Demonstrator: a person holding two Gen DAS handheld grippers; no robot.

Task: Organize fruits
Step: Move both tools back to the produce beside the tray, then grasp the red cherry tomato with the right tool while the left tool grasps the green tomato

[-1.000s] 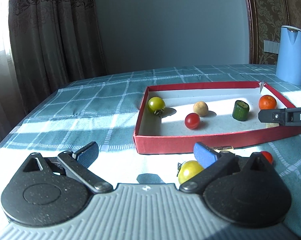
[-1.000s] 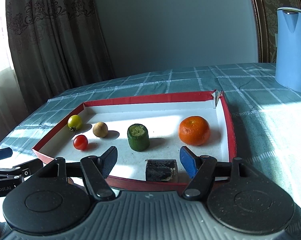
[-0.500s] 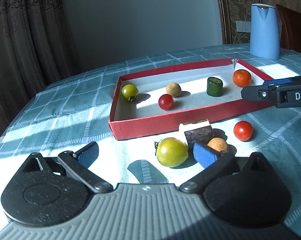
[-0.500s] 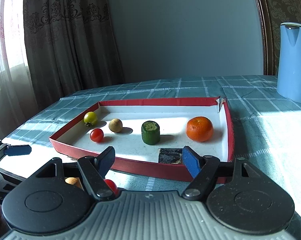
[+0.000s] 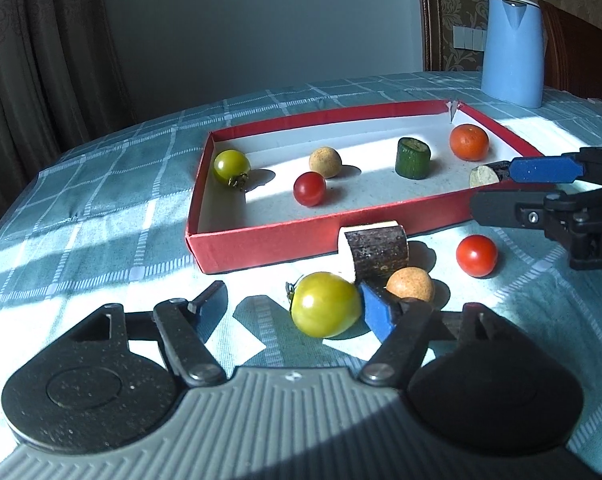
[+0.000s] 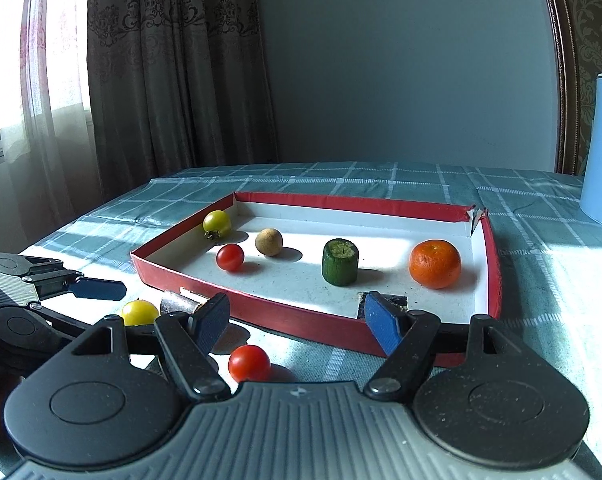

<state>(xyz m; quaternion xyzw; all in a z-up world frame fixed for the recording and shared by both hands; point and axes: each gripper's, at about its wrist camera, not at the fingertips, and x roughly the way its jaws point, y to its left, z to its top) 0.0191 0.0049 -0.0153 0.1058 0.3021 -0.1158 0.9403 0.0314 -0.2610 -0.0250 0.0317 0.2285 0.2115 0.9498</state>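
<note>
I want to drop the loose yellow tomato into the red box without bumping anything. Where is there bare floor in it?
Inside the red box, the near-left stretch in front of the red cherry tomato and yellow-green tomato is bare, as is the back strip. The right end is crowded: cucumber piece, orange, dark chunk.

- Teal checked woven tablecloth [image 5: 113, 232]: matt cloth, slightly creased.
- Shallow red cardboard tray [image 5: 261, 246]: matt paper walls, white speckled floor.
- Large yellow-green tomato [image 5: 325, 310] and small red cherry tomato [image 5: 476, 255]: smooth, glossy skins.
- Round tan fruit [image 5: 410, 284]: dull, finely rough.
- Dark bark-covered cut chunk [image 5: 377, 254]: rough, with pale cut face.
- Orange mandarin [image 6: 434, 263]: dimpled peel.
- Light blue kettle [image 5: 512, 50]: smooth plastic.
- Brown patterned curtain [image 6: 173, 72]: soft fabric.
</note>
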